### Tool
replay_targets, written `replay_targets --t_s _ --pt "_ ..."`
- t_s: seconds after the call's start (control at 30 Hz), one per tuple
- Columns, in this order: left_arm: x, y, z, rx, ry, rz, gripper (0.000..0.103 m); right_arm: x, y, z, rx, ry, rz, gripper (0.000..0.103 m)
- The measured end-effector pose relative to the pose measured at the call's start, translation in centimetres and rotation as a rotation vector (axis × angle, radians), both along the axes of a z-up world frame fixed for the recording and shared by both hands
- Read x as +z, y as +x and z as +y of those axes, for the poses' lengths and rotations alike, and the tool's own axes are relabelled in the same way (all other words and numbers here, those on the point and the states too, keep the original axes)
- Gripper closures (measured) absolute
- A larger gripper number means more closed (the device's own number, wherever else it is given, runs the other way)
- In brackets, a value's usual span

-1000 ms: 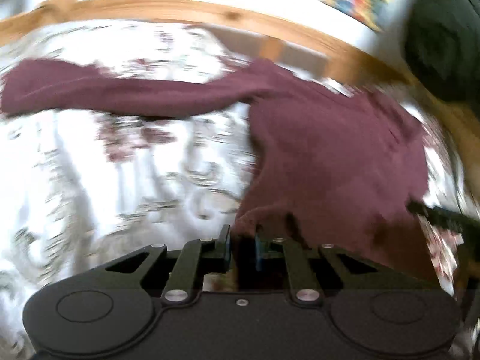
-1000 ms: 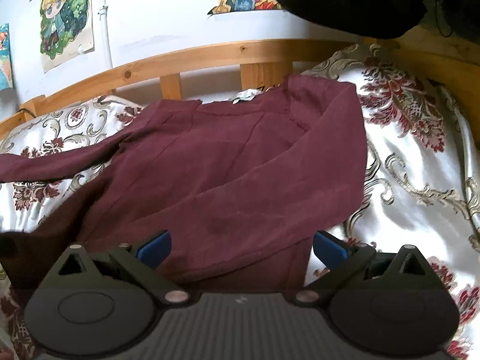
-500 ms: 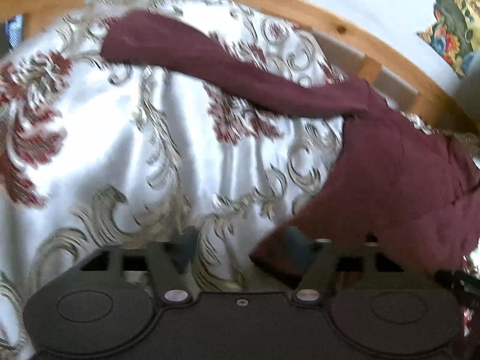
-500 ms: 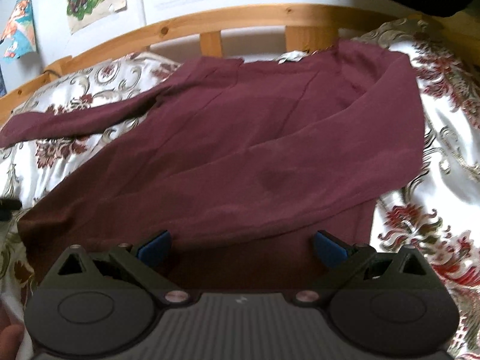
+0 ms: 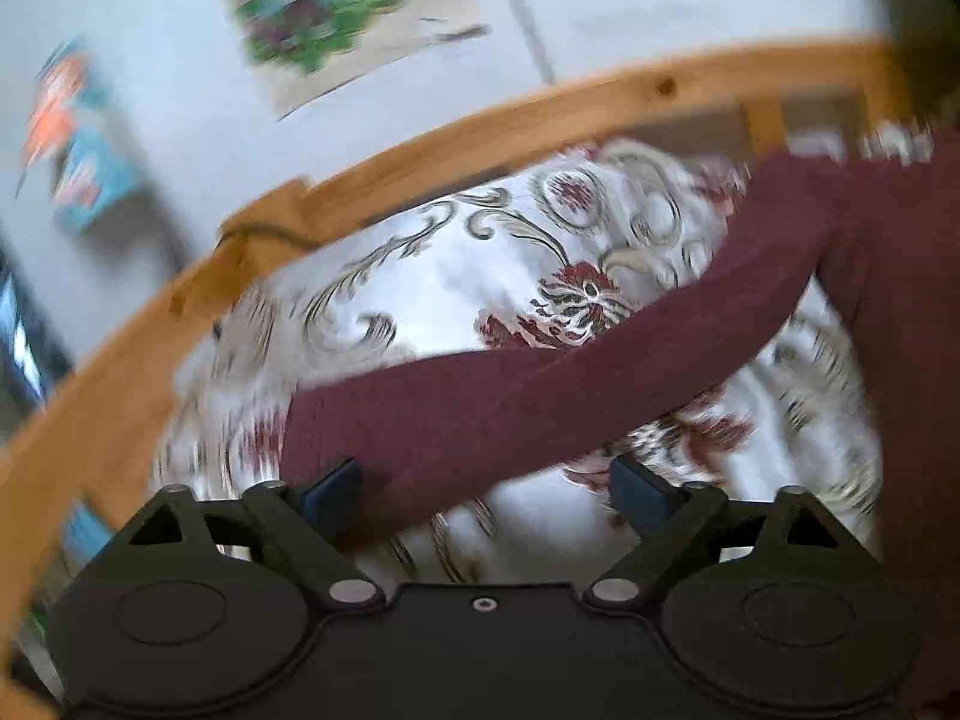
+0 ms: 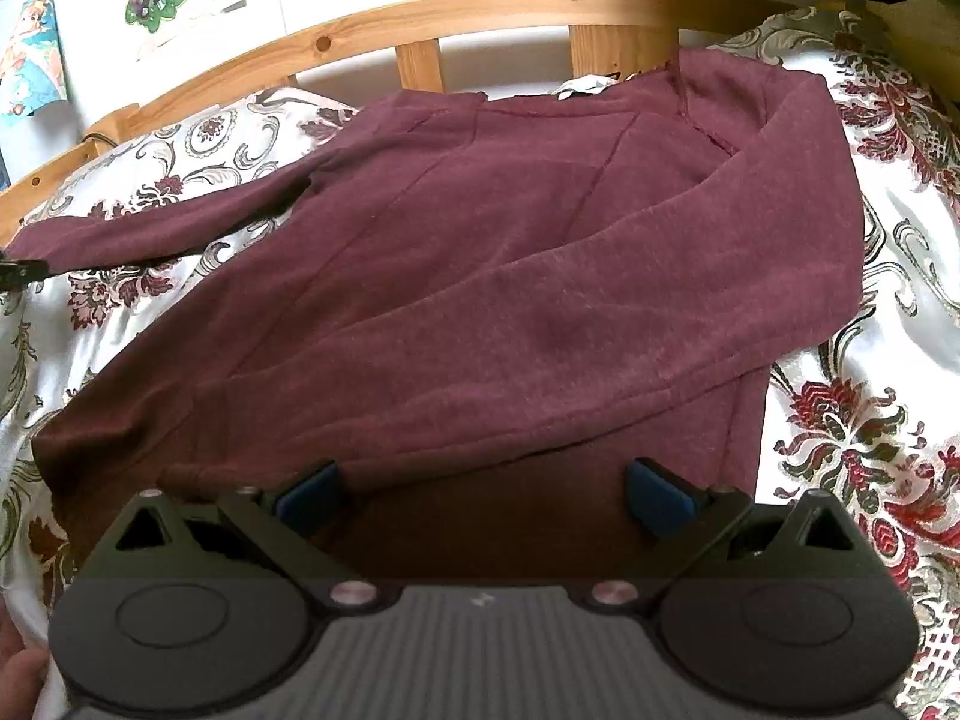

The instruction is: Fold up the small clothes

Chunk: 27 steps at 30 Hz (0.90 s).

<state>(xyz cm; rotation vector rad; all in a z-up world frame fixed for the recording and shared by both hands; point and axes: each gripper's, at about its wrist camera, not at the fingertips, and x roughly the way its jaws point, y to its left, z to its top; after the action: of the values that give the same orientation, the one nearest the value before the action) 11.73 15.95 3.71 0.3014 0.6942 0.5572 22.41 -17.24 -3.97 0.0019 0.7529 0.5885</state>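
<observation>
Left wrist view: left gripper point(image 5: 487, 489) jaws wide, nothing held. Only one maroon sleeve point(image 5: 540, 384) shows fully, stretched across the floral bedspread point(image 5: 432, 276), cuff end near the left blue pad; view is motion-blurred. Wooden bed rail point(image 5: 420, 150) runs behind, posters point(image 5: 336, 12) on the far wall.

Right wrist view: sharp, shows the whole maroon sweater point(image 6: 480, 276) flat on the bedspread point(image 6: 870, 408). Right sleeve is folded across the body; left sleeve point(image 6: 150, 234) lies out to the left. Right gripper point(image 6: 485, 495) jaws wide, empty, at the near hem. Left gripper tip point(image 6: 21, 273) peeks in beside the left cuff.
</observation>
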Motion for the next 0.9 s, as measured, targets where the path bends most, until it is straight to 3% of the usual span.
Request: replay_targets --t_s 0.1,0.17,0.23,0.3,0.37,0.63,0.77,0.9 --pt "-0.5 2.0 0.6 -0.033 0.105 0.120 0.027 -0.2 0.1 0.2 0.005 -0.011 -0.008 0.000" --pt "-0.8 2.6 1.0 -0.033 0.119 0.176 0.033 -0.2 0.0 0.3 0.005 -0.014 -0.010 0.000" --pt "-1.0 3.0 1.1 -0.050 0.095 0.219 0.052 -0.2 0.0 0.3 0.005 -0.012 -0.009 0.000" --pt "-0.6 3.1 0.9 -0.057 0.079 0.232 0.087 -0.2 0.1 0.2 0.004 -0.007 -0.007 0.000" --pt "0.3 3.4 1.1 -0.055 0.025 0.232 0.098 -0.2 0.1 0.2 0.003 -0.004 -0.005 0.000" --pt "8.7 4.1 0.7 -0.073 -0.354 0.148 0.100 0.3 0.2 -0.3 -0.021 0.021 0.009 0.000" --pt "12.5 5.1 -2.1 -0.138 -0.443 0.144 0.100 0.9 0.3 -0.9 -0.044 0.055 0.016 0.000" --pt "14.9 7.1 -6.1 -0.169 -0.509 0.219 0.100 2.2 0.2 -1.9 -0.059 0.115 0.013 0.000"
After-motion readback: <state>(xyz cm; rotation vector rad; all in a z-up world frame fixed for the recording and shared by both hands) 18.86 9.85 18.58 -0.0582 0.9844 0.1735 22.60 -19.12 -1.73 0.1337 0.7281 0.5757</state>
